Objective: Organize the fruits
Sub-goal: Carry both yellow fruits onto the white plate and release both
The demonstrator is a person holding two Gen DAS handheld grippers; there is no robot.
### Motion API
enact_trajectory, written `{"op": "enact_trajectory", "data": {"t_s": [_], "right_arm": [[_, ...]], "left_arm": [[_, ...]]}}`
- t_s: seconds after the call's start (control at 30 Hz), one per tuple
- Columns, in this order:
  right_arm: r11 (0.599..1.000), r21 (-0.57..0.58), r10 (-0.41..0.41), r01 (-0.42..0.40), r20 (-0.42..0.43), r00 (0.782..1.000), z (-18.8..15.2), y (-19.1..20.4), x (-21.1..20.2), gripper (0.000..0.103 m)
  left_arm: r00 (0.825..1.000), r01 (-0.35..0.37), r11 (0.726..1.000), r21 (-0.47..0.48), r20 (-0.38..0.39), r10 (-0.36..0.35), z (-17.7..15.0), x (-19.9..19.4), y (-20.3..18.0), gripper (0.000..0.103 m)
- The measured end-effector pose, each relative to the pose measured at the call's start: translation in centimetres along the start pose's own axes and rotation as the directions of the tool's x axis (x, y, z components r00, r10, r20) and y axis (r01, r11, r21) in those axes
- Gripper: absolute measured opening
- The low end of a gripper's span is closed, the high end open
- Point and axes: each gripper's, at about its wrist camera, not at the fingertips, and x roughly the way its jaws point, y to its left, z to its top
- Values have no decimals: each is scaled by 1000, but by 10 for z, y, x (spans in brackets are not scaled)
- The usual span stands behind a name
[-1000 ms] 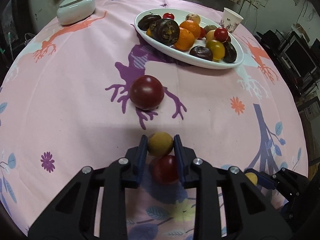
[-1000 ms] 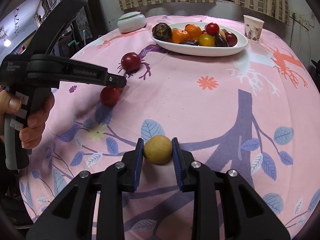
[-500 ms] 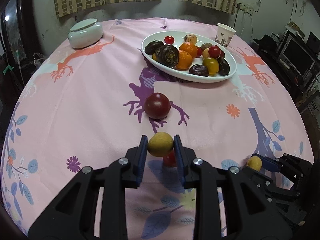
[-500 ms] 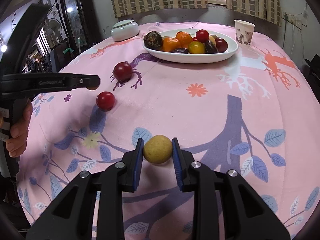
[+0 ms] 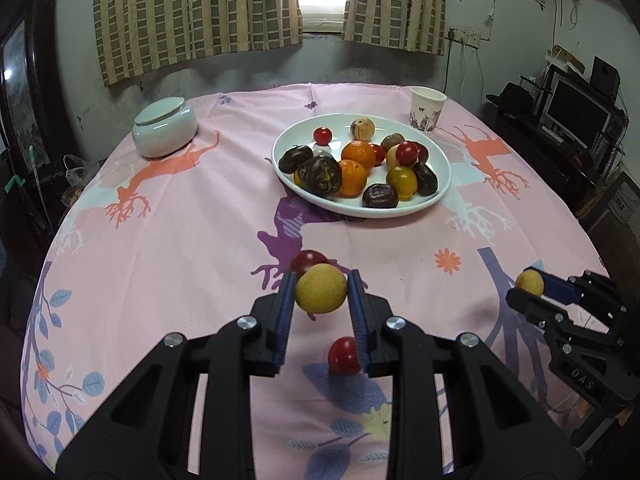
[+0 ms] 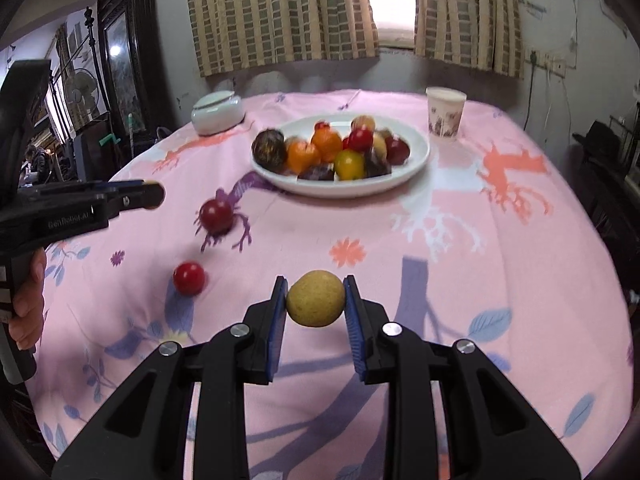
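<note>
My left gripper (image 5: 321,296) is shut on a round yellow-brown fruit (image 5: 321,288), held above the pink tablecloth. My right gripper (image 6: 316,299) is shut on a second yellow-brown fruit (image 6: 316,298), also lifted clear of the cloth. In the left wrist view the right gripper (image 5: 532,282) shows at the right edge with its fruit (image 5: 529,281). A dark red plum (image 6: 216,216) and a small red fruit (image 6: 189,277) lie on the cloth ahead of both grippers. Farther back a white oval plate (image 5: 440,160) holds several oranges, dark fruits and red ones.
A paper cup (image 5: 427,105) stands right of the plate, a white lidded bowl (image 5: 165,127) at the far left. A hand (image 6: 26,300) grips the left tool's handle. Dark furniture and a screen (image 5: 576,112) flank the round table; curtains hang behind.
Both grippers have risen with their yellow-brown fruits and tilted up, so the window and curtains now show. The red plum and small red fruit stay on the cloth.
</note>
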Motion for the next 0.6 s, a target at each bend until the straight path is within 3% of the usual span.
{"op": "enact_trajectory", "data": {"t_s": [0.23, 0.5, 0.6], "right_arm": [[999, -46, -19, 21, 38, 999, 57, -6, 13, 28], [998, 46, 34, -35, 32, 999, 105, -29, 58, 28], [999, 33, 11, -11, 18, 1000, 116, -32, 79, 28]], "left_arm": [[999, 6, 1000, 16, 41, -6, 37, 16, -6, 27], [997, -18, 1000, 2, 73, 18, 87, 62, -10, 27], [998, -41, 999, -29, 56, 42, 103, 84, -6, 27]]}}
